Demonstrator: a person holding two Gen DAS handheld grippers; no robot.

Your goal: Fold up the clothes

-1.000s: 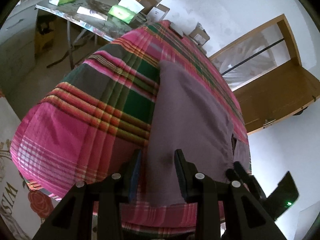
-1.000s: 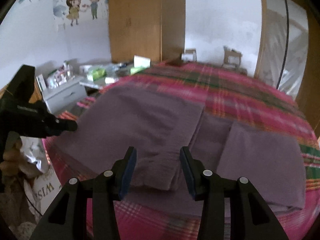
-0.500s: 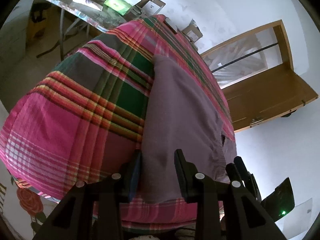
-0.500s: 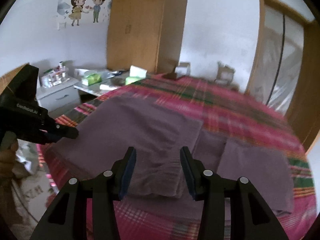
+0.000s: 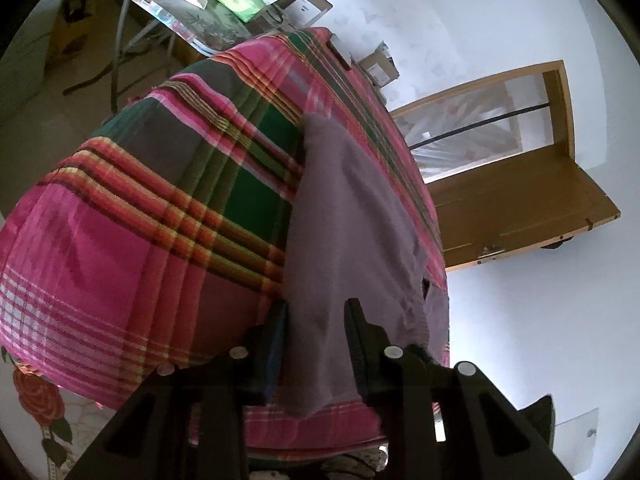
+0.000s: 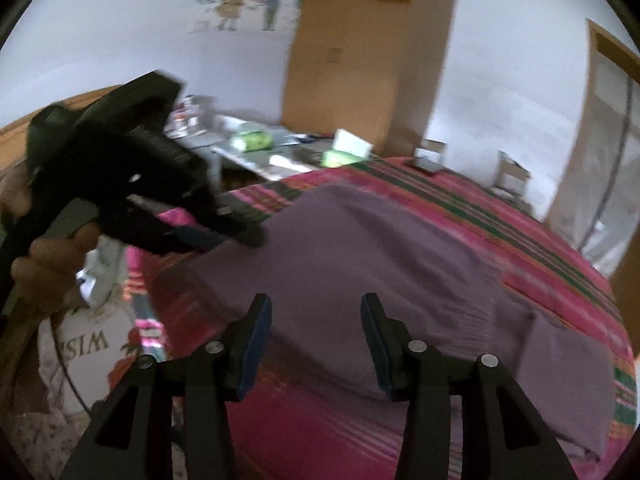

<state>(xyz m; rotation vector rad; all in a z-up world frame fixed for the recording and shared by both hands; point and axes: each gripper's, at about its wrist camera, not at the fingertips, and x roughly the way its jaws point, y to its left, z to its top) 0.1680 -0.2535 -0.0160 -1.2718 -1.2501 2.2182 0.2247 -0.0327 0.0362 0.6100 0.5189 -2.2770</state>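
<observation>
A purple garment [image 5: 352,220] lies spread on the plaid bed cover [image 5: 140,240]. My left gripper [image 5: 316,320] sits at the garment's near corner. Its jaws are closing with the cloth between them, but a wide gap remains and the pads do not pinch it. In the right wrist view a hand holds the left gripper [image 6: 240,236] at the garment's [image 6: 360,260] left edge. My right gripper [image 6: 316,340] hovers over the garment's near edge, jaws opening, nothing gripped. A folded purple flap [image 6: 568,368] lies at the right.
A side table [image 6: 280,168] with green packets [image 6: 256,142] stands beyond the bed's left corner. A wooden wardrobe [image 6: 360,60] rises behind it. Cardboard boxes [image 5: 378,64] and a wooden door [image 5: 520,200] are past the far side. A white printed bag [image 6: 88,344] sits on the floor.
The right gripper has slid left along the garment's near edge, so the left gripper now looms large beside it. The left gripper has tilted and its jaws have narrowed around the corner.
</observation>
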